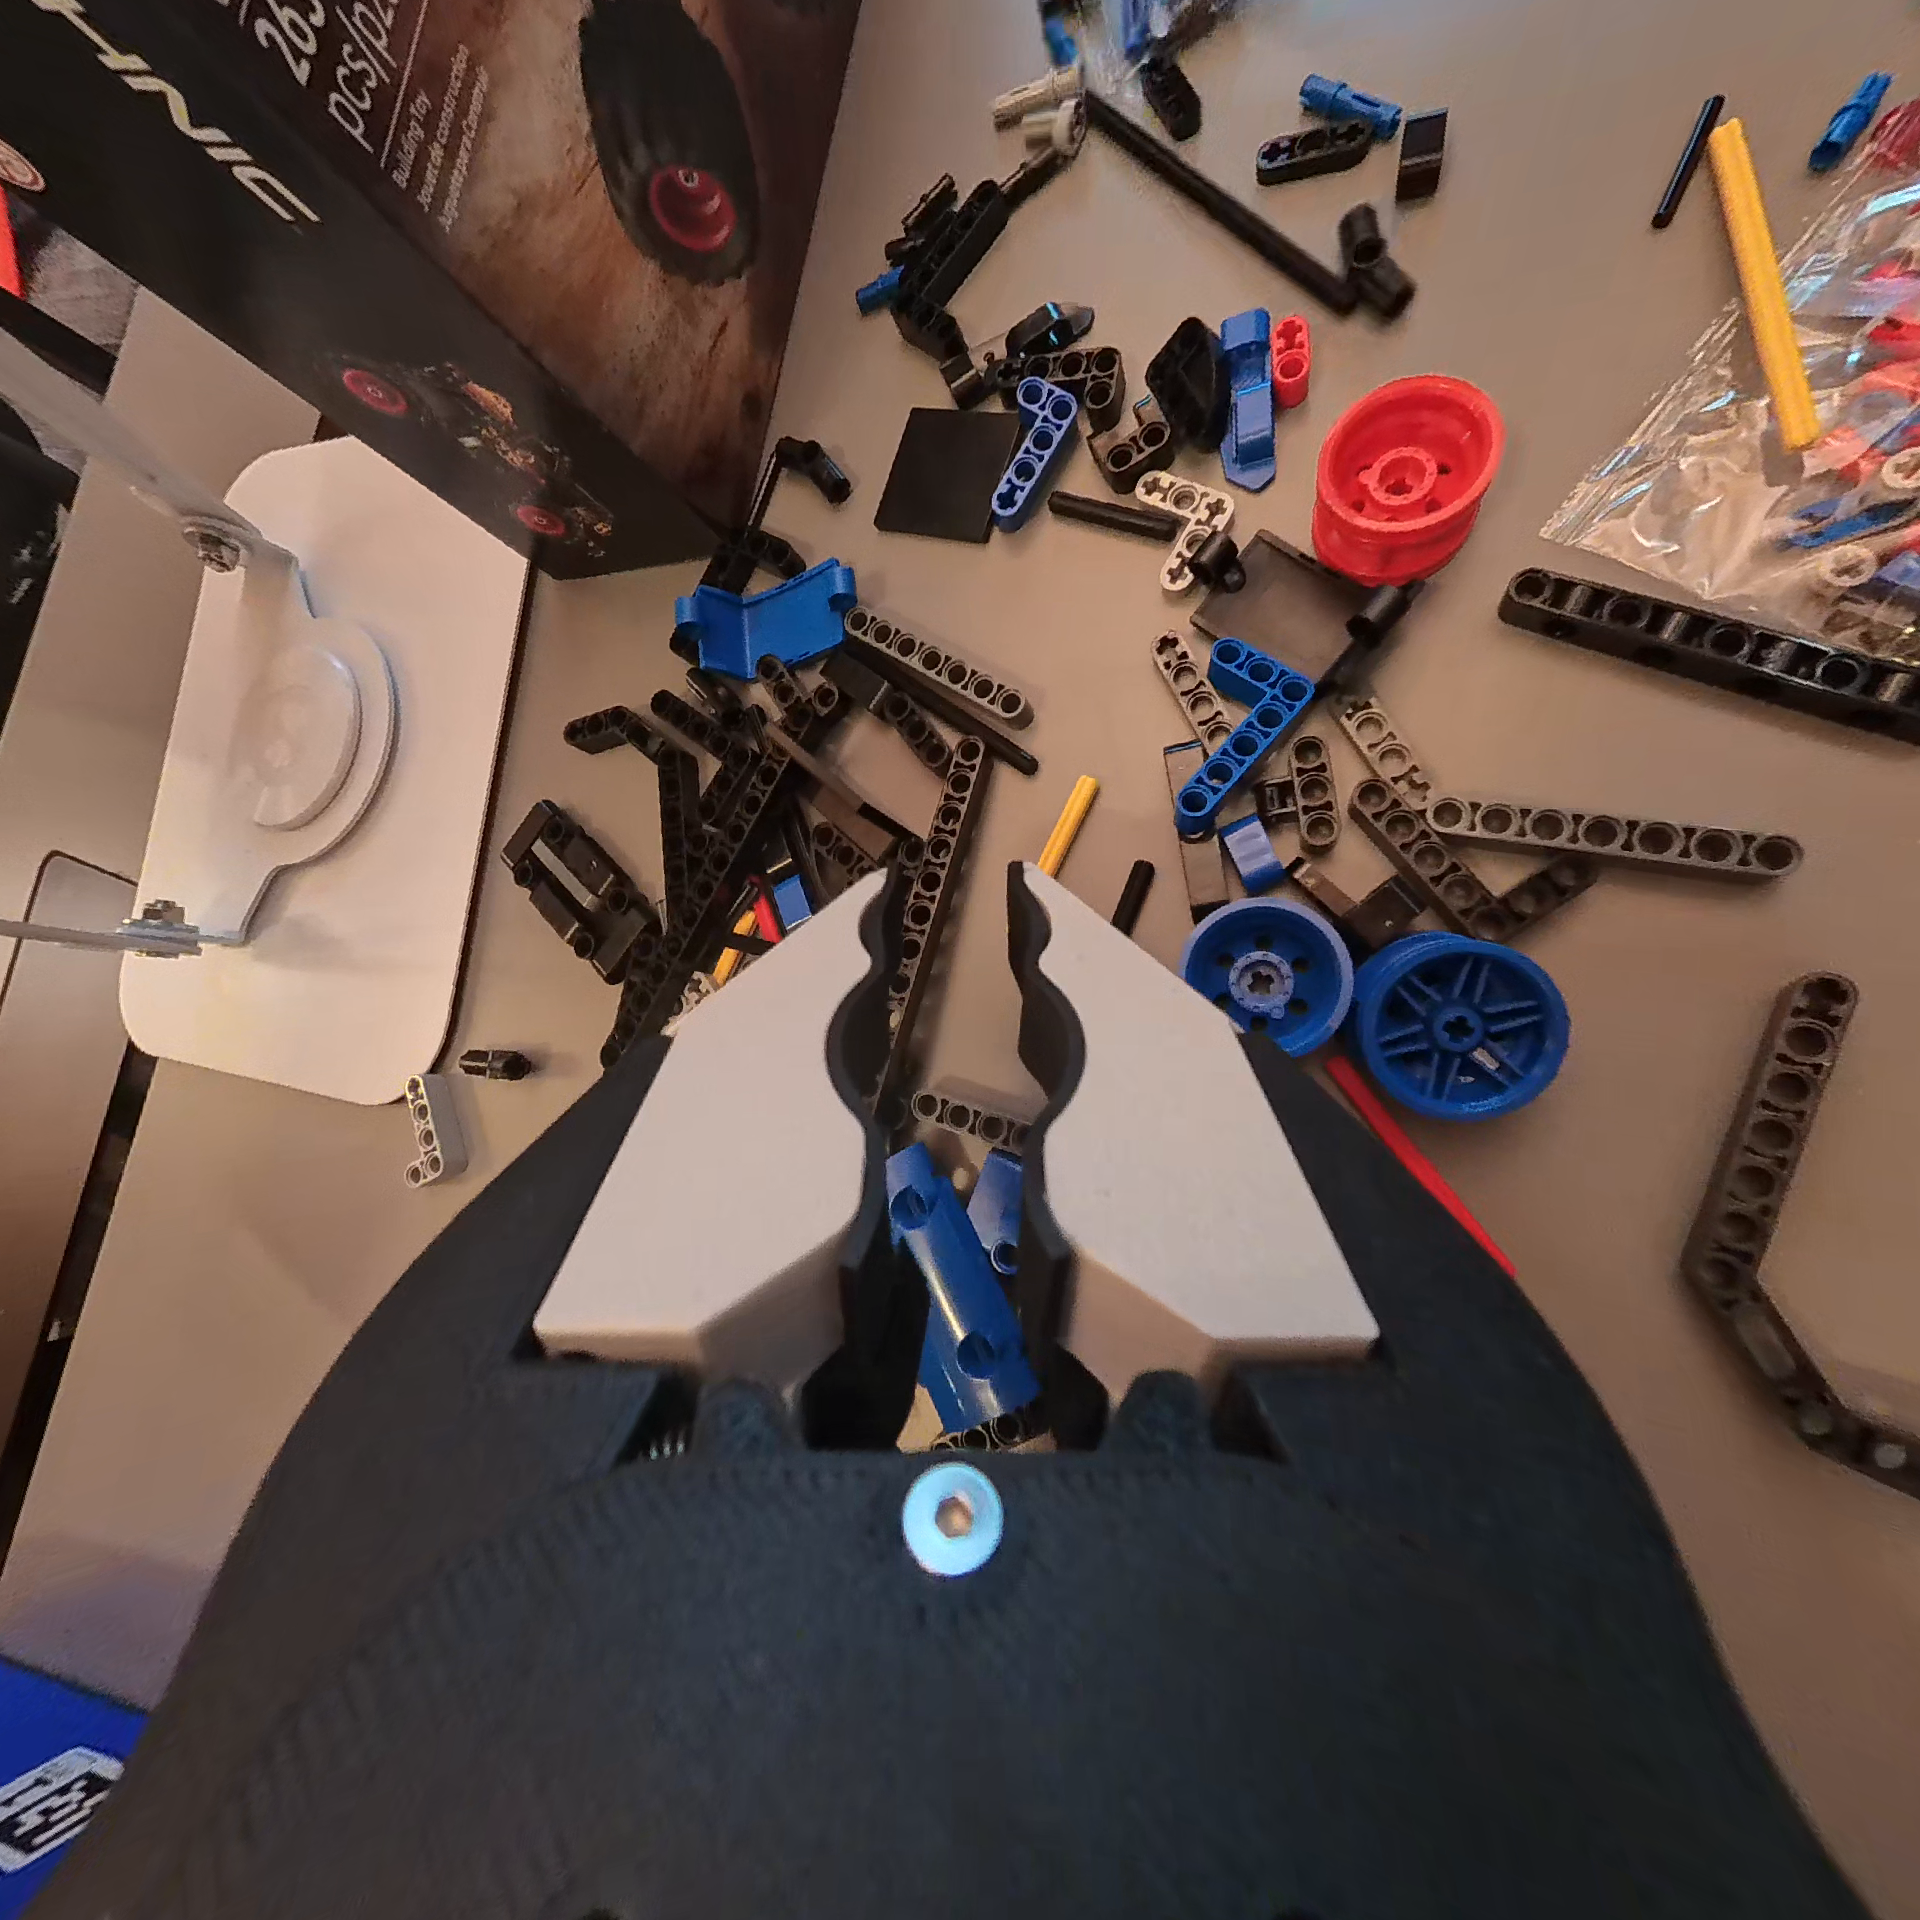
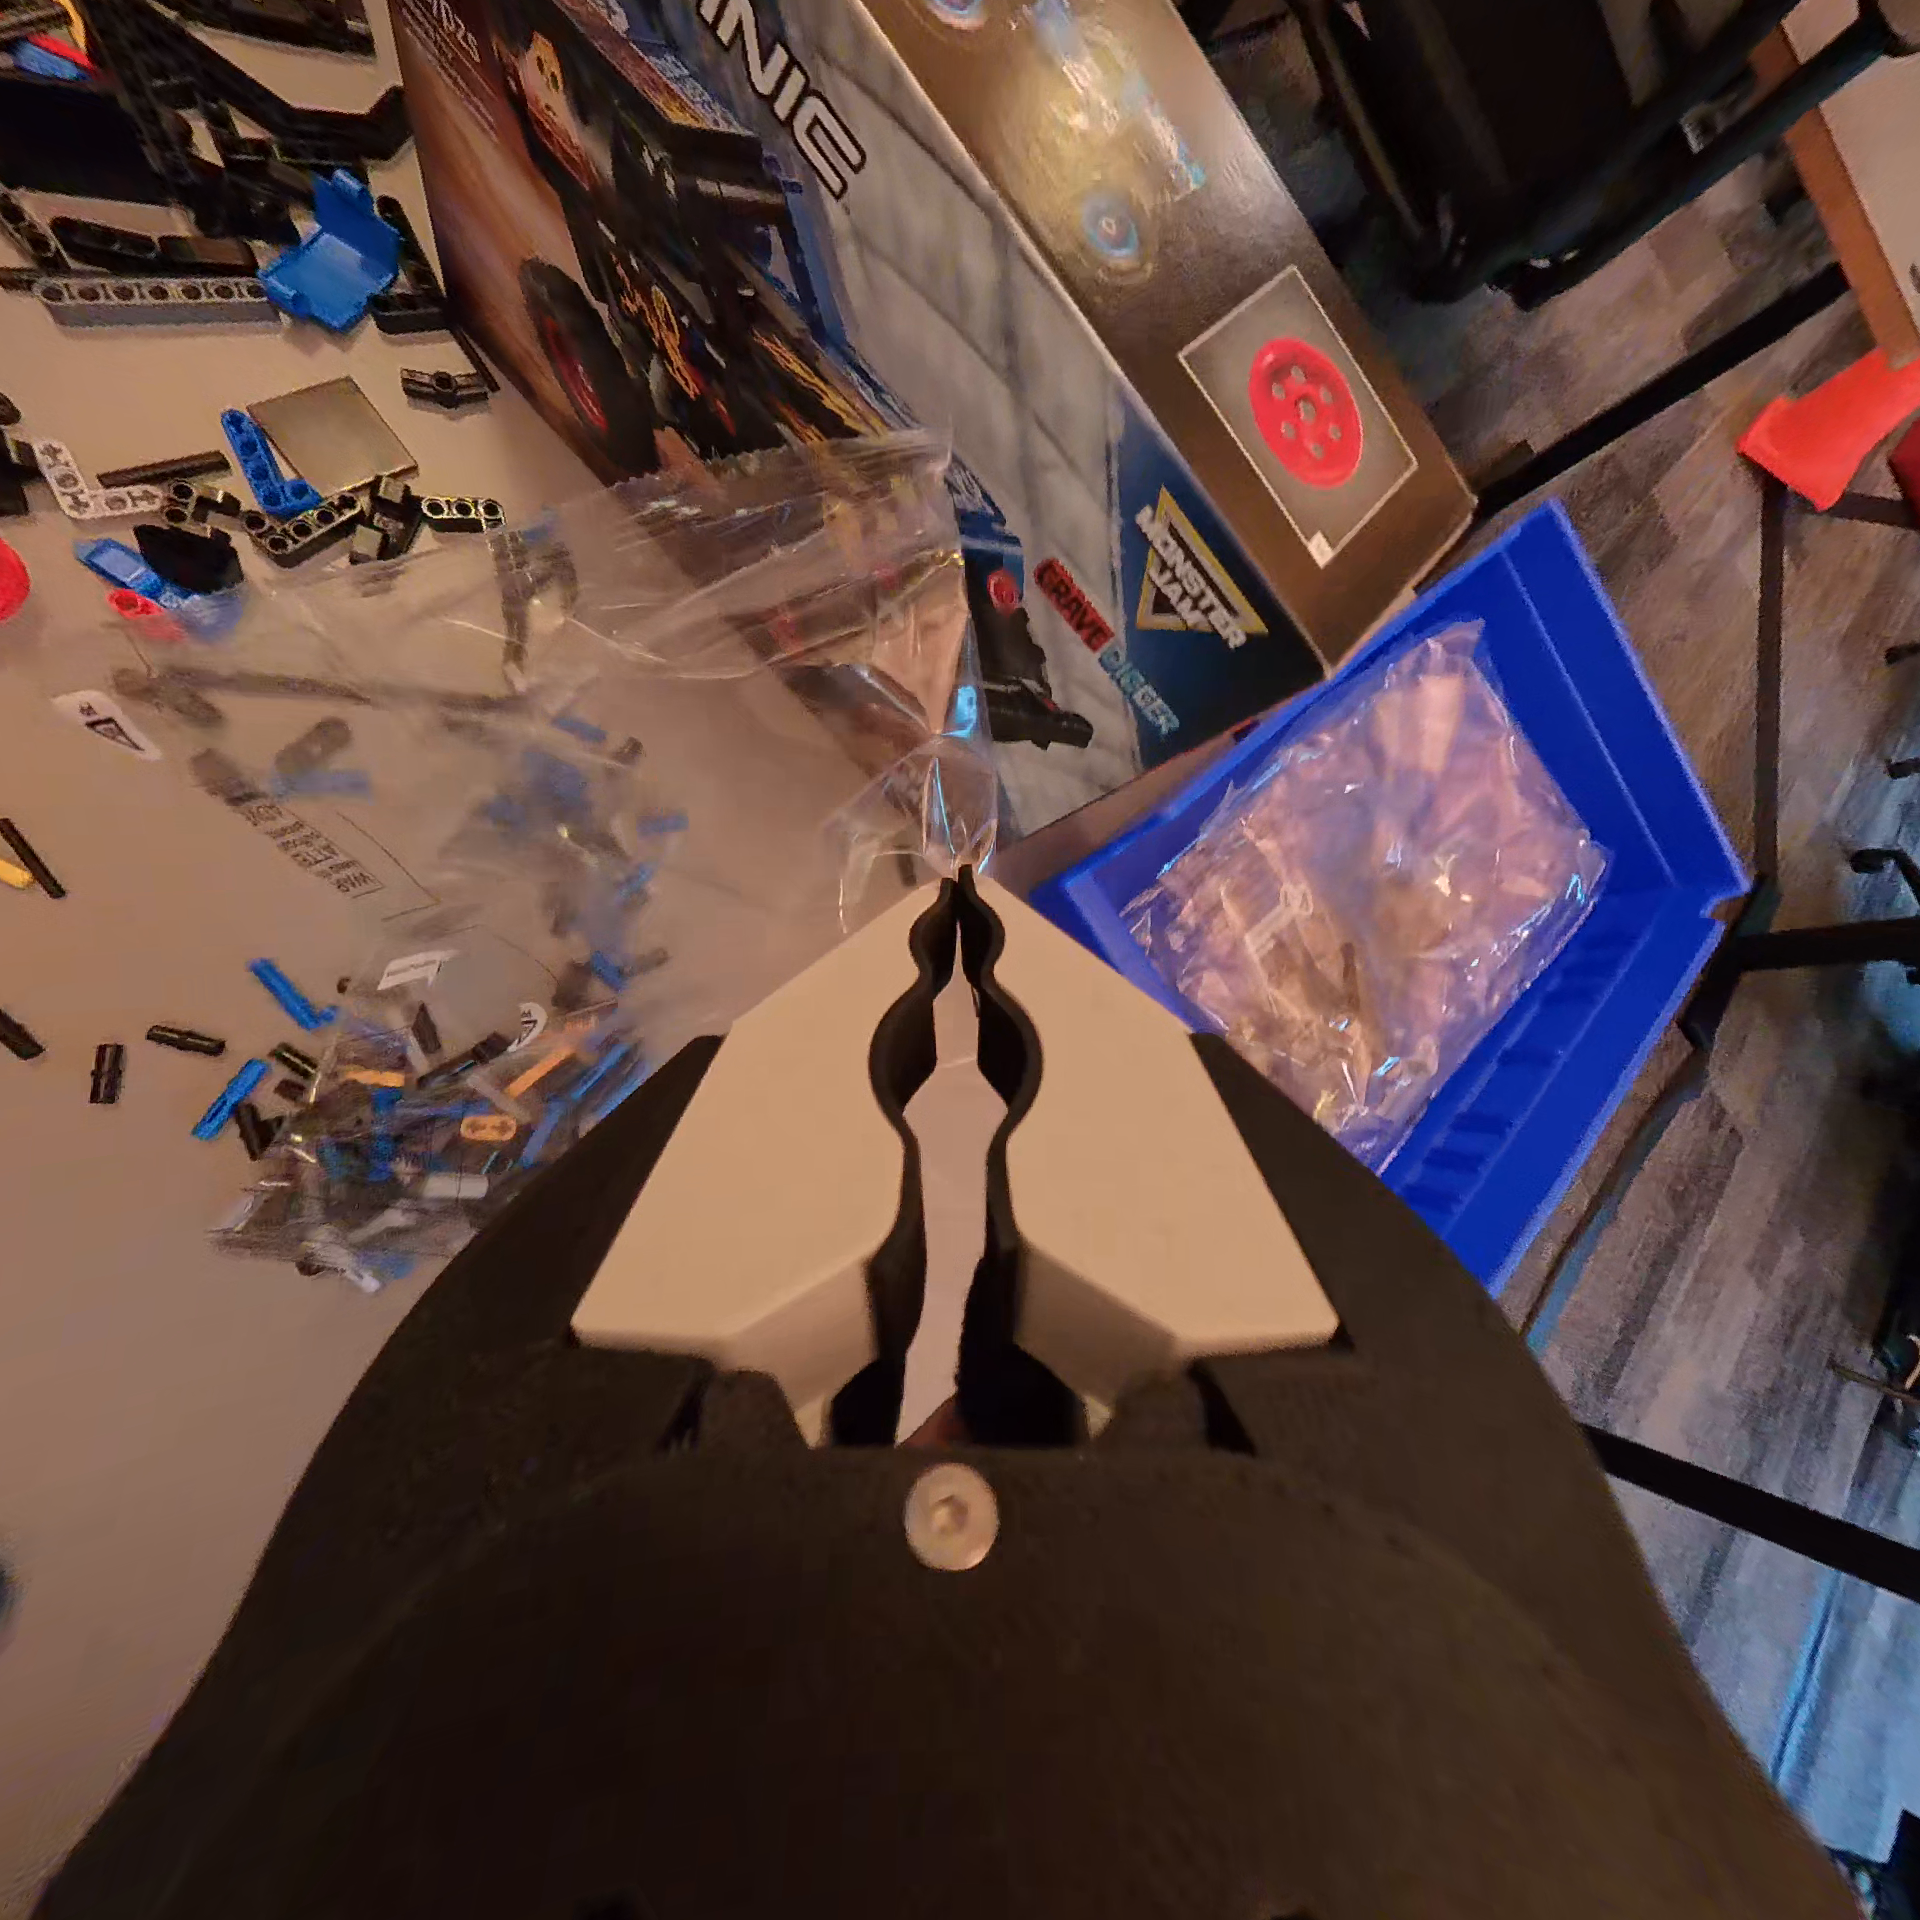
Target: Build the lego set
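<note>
right hand-held gripper clenched on clear bag corner; left hand-held gripper released

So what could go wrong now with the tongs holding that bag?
1. The right tongs pinch only a thin corner of the clear plastic bag; it may slip free or tear.
2. The bag hangs open over the table, and small pins already lie loose, so more could spill and scatter.
3. The left tongs hover open over piled black beams; a bump might knock the blue wheels rolling.
</note>
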A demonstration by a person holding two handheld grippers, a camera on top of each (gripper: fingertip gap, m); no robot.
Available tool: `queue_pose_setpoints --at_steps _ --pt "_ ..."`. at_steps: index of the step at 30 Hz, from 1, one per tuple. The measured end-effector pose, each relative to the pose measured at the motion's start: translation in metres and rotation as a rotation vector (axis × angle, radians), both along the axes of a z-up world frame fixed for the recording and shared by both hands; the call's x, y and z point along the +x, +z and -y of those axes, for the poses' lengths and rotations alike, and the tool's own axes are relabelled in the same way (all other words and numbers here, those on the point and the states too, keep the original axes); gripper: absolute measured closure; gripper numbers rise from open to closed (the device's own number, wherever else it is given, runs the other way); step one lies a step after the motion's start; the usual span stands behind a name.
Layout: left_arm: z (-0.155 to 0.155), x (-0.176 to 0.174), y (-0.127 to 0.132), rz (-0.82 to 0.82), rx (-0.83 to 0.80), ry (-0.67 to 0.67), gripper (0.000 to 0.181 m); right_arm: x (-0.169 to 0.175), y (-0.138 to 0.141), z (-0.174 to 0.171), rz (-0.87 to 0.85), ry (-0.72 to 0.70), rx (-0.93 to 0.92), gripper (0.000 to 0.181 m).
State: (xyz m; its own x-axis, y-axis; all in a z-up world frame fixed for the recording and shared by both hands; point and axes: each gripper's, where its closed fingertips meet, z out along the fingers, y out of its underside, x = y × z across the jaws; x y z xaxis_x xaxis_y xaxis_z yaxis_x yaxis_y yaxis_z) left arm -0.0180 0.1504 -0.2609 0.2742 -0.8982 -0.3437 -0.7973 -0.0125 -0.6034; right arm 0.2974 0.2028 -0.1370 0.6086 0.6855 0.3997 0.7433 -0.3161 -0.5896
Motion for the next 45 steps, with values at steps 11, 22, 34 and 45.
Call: queue_pose_setpoints --at_steps 11,22,34,45 --pt "-0.001 0.0 -0.003 0.004 -0.007 -0.005 0.164 0.008 -0.009 -0.009 -0.032 0.0 -0.054 0.181" --pt "0.001 0.002 -0.003 0.007 -0.006 -0.011 0.164 0.051 -0.059 -0.016 -0.135 -0.091 -0.222 0.179" --pt "-0.003 -0.002 -0.001 0.004 0.002 -0.002 0.164 0.118 -0.104 0.129 0.037 0.028 -0.368 0.147" --pt "-0.003 -0.003 0.007 0.015 0.021 0.02 0.164 0.114 -0.124 0.205 0.224 0.187 -0.413 0.167"
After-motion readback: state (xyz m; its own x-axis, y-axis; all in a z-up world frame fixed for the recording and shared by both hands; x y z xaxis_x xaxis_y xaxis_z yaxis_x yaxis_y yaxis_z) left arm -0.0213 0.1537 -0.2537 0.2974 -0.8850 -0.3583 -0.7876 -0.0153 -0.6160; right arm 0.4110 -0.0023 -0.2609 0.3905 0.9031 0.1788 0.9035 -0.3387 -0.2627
